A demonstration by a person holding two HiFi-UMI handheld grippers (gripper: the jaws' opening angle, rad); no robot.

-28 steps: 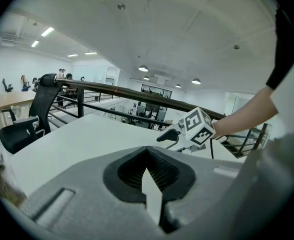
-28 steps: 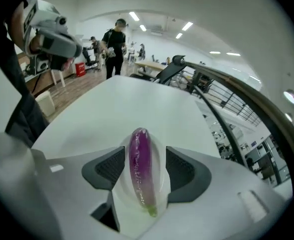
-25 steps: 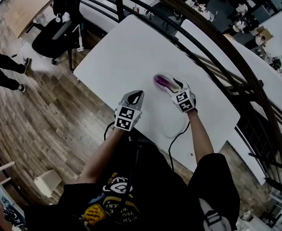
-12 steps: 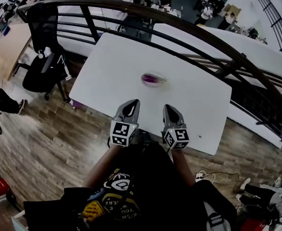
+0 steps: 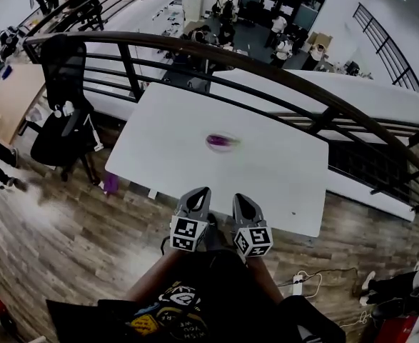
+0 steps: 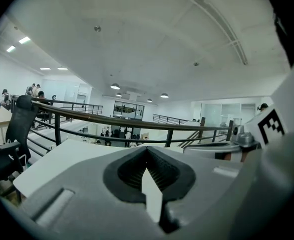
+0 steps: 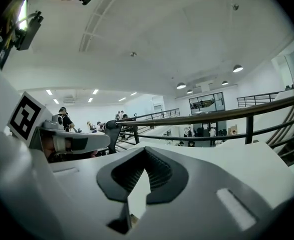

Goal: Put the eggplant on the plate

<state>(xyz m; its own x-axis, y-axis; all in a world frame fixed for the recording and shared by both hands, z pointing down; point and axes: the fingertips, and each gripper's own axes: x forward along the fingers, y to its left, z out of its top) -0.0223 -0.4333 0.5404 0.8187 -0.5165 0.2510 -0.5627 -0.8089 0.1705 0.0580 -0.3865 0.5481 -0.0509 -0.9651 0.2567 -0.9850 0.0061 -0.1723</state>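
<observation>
A purple eggplant [image 5: 222, 142] lies on a small pale plate [image 5: 233, 139] near the middle of the white table [image 5: 173, 120]. The plate hardly stands out from the tabletop. My left gripper [image 5: 201, 191] and right gripper [image 5: 238, 197] are held side by side close to my body, at the table's near edge and well short of the eggplant. Both are shut with nothing between their fingers. In the left gripper view the jaws [image 6: 147, 151] meet tip to tip. The right gripper view shows the same [image 7: 145, 151].
A black railing [image 5: 266, 63] curves past the table's far side. A black office chair [image 5: 63, 123] stands at the left on the wood floor. A second white table [image 5: 352, 95] lies beyond the railing. Cables [image 5: 302, 281] trail on the floor at the lower right.
The right gripper has left the eggplant on the plate and shut. Both grippers have drawn back toward my body and risen, and the head view now takes in the whole table.
</observation>
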